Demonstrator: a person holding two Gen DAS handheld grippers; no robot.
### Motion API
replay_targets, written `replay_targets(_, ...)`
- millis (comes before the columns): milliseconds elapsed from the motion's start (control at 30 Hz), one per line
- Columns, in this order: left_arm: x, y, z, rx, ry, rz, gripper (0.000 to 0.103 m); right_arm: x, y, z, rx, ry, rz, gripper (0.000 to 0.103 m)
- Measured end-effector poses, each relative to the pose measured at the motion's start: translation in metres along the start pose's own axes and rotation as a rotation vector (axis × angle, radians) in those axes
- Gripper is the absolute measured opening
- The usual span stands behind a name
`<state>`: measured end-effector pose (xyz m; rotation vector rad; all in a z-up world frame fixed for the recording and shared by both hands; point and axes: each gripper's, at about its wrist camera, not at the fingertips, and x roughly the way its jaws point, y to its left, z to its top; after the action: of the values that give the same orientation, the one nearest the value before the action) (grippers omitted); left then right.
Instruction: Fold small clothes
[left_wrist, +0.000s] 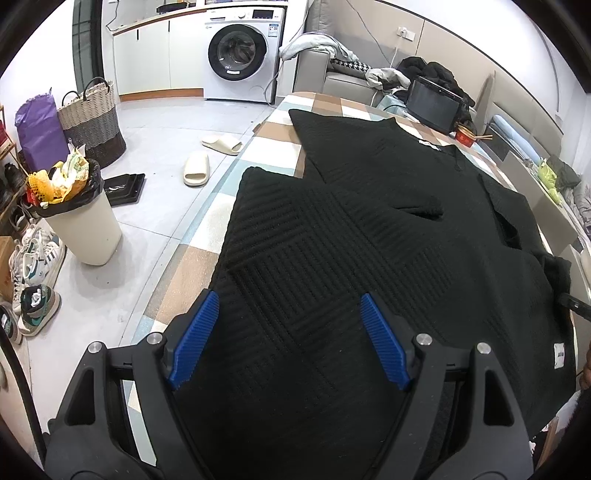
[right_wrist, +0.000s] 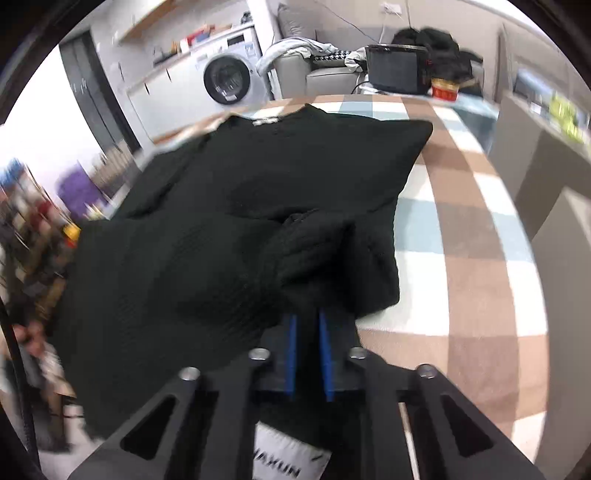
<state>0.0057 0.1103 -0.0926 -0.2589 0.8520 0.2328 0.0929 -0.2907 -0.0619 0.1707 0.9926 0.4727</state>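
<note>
A black knit sweater (left_wrist: 369, 229) lies spread on a checked table cover (left_wrist: 207, 229), one sleeve folded across its body. My left gripper (left_wrist: 290, 306) is open with blue pads just above the sweater's near hem and holds nothing. In the right wrist view my right gripper (right_wrist: 308, 314) is shut on a bunched fold of the same sweater (right_wrist: 236, 192) and lifts that edge off the checked cover (right_wrist: 461, 229). The right view is blurred by motion. A white label (right_wrist: 284, 461) hangs under the right gripper.
A full white waste bin (left_wrist: 81, 221), a woven basket (left_wrist: 92, 118), shoes and two slippers (left_wrist: 195, 168) stand on the floor at the left. A laptop (left_wrist: 432, 105) and a red bowl (left_wrist: 466, 136) sit at the table's far end. A washing machine (left_wrist: 240, 51) stands behind.
</note>
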Motion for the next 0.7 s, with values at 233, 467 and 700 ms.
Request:
replay_targets(233,0.001,0.003,0.001,-0.011,0.001,-0.010,0.077,-0.024,-0.073,-0.028,0.335,-0.010,0.260,0.013)
replay_targets(467,0.001,0.006,0.004,-0.016,-0.006,0.004,0.077,-0.025,-0.044,-0.019,0.180,-0.020,0.141,0.058)
replay_targets(700,0.006,0.007,0.012,-0.006,-0.012,0.001,0.077,-0.019,-0.012,0.004,0.035,-0.081,-0.076,0.062)
